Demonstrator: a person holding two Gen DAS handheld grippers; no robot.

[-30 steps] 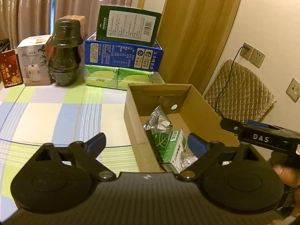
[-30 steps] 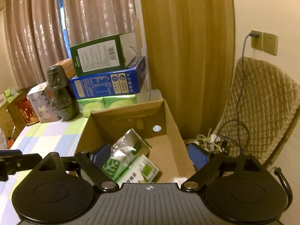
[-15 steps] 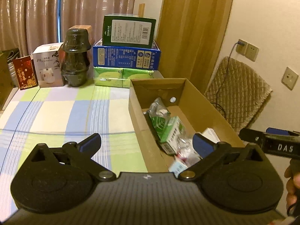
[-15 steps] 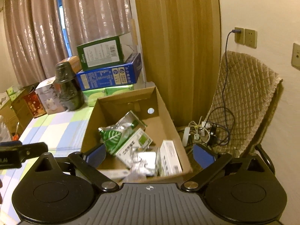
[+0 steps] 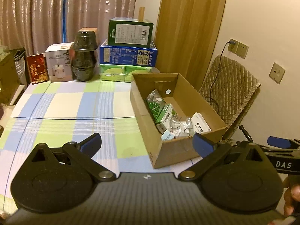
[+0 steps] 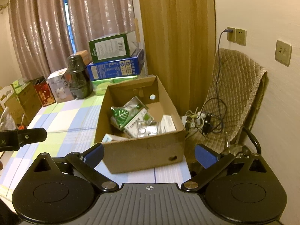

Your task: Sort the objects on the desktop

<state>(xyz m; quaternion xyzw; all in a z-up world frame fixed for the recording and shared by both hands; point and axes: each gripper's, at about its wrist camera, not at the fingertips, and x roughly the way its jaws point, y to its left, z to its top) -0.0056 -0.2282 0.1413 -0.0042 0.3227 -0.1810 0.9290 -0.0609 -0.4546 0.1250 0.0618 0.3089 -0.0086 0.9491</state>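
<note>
- A lived-in room of a home, set around a table [image 5: 61,103] under a checked cloth of green, blue and white.
- Behind the table hang long pinkish curtains [image 5: 46,13].
- At the table's far edge stand stacked retail boxes [image 5: 129,52] and a dark wrapped pot [image 5: 84,56].
- Right of the table, a chair with a quilted cover [image 6: 234,86] stands by wall sockets [image 6: 236,35], cables [image 6: 204,120] tangled below.
</note>
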